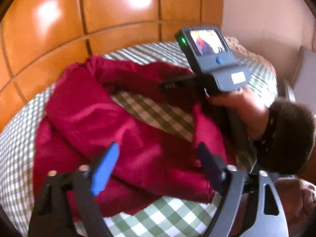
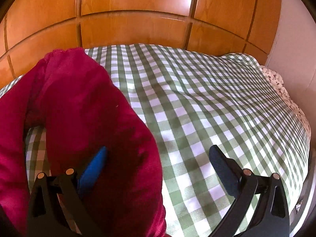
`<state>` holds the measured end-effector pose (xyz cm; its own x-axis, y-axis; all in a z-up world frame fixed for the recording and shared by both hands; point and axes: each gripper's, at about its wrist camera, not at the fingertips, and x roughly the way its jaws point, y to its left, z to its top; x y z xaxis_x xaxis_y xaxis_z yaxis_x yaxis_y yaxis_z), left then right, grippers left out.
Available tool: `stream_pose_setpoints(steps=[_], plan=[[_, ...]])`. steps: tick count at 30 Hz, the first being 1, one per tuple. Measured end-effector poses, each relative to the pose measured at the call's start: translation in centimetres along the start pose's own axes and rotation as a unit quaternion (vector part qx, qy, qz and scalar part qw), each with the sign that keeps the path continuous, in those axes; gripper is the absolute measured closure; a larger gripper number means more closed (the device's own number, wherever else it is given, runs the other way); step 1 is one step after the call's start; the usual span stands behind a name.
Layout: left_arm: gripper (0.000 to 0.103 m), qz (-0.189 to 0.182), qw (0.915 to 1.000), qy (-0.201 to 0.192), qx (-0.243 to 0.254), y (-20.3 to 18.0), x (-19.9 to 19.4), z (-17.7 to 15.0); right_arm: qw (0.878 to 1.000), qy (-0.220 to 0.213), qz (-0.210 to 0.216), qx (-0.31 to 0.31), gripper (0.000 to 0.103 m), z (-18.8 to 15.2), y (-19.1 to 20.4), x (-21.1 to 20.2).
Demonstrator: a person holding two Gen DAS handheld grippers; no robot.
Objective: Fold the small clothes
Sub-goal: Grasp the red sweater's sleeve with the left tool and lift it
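Observation:
A crumpled red garment lies on a bed with a green-and-white checked cover. My left gripper is open just above the garment's near part, its blue fingers spread wide with nothing between them. The right gripper's body, held by a hand, shows beyond it, its fingers reaching over the garment's far right part. In the right wrist view the garment fills the left side. My right gripper is open, its left blue finger over the red cloth, its right finger over the checked cover.
An orange-brown wooden panelled headboard runs behind the bed. A floral pillow or sheet edge lies at the bed's right side next to a white wall. The person's dark-sleeved arm is at the right.

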<state>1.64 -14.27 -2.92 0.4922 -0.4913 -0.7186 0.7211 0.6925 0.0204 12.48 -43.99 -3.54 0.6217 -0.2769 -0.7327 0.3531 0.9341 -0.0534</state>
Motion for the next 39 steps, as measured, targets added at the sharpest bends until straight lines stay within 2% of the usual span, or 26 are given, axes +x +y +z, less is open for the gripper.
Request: stream_pose_setpoints(steps=[3, 6, 7, 8, 9, 10, 11, 14, 18, 22, 25, 28, 34, 36, 39], plan=[[0.032, -0.007, 0.9996, 0.015, 0.021, -0.3, 1.6, -0.5, 1.000, 0.004, 0.000, -0.004, 0.002, -0.2, 0.3, 0.3], [0.048, 0.004, 0.9981, 0.025, 0.056, -0.7, 2.8, -1.4, 1.000, 0.012, 0.005, -0.002, 0.002, -0.3, 0.4, 0.8], [0.061, 0.010, 0.9978, 0.025, 0.061, -0.7, 2.9, -1.7, 1.000, 0.012, 0.007, 0.000, 0.002, -0.4, 0.3, 0.8], [0.088, 0.025, 0.9976, 0.025, 0.059, -0.5, 3.0, -1.8, 1.000, 0.013, 0.008, 0.001, 0.002, -0.4, 0.3, 0.8], [0.096, 0.037, 0.9977, 0.027, 0.051, -0.1, 3.1, -1.8, 1.000, 0.012, 0.009, 0.002, 0.002, -0.4, 0.3, 0.8], [0.101, 0.023, 0.9987, 0.028, 0.035, 0.6, 3.0, -1.7, 1.000, 0.012, 0.009, 0.003, 0.002, -0.5, 0.3, 0.8], [0.102, -0.006, 0.9996, 0.026, 0.004, 1.7, 2.6, -1.4, 1.000, 0.013, 0.010, 0.003, 0.002, -0.5, 0.2, 0.8], [0.103, -0.054, 0.9968, 0.006, -0.058, 4.2, 0.7, -0.9, 1.000, 0.012, 0.010, 0.004, 0.002, -0.5, 0.2, 0.8], [0.103, -0.061, 0.9930, -0.041, -0.092, 6.3, -2.7, -0.2, 1.000, 0.012, 0.009, 0.004, 0.002, -0.5, 0.3, 0.8], [0.103, -0.054, 0.9850, -0.093, -0.134, 9.6, -6.2, 0.6, 1.000, 0.011, 0.007, 0.003, 0.002, -0.5, 0.3, 0.8], [0.103, -0.015, 0.9775, -0.136, -0.160, 12.6, -8.8, 1.1, 1.000, 0.010, 0.003, 0.001, 0.002, -0.5, 0.4, 0.8], [0.103, 0.025, 0.9653, -0.167, -0.200, 16.8, -10.9, 0.9, 1.000, 0.007, -0.002, -0.003, 0.002, -0.5, 0.6, 0.7], [0.103, 0.135, 0.9320, -0.198, -0.271, 25.5, -13.4, -0.7, 1.000, 0.005, -0.007, -0.005, 0.002, -0.6, 0.7, 0.7], [0.103, 0.182, 0.9179, -0.199, -0.291, 28.4, -13.8, -1.5, 1.000, 0.005, -0.007, -0.004, 0.002, -0.6, 0.7, 0.7], [0.103, 0.231, 0.8980, -0.194, -0.320, 32.3, -14.3, -2.8, 1.000, 0.004, -0.008, -0.005, 0.002, -0.5, 0.7, 0.7]])
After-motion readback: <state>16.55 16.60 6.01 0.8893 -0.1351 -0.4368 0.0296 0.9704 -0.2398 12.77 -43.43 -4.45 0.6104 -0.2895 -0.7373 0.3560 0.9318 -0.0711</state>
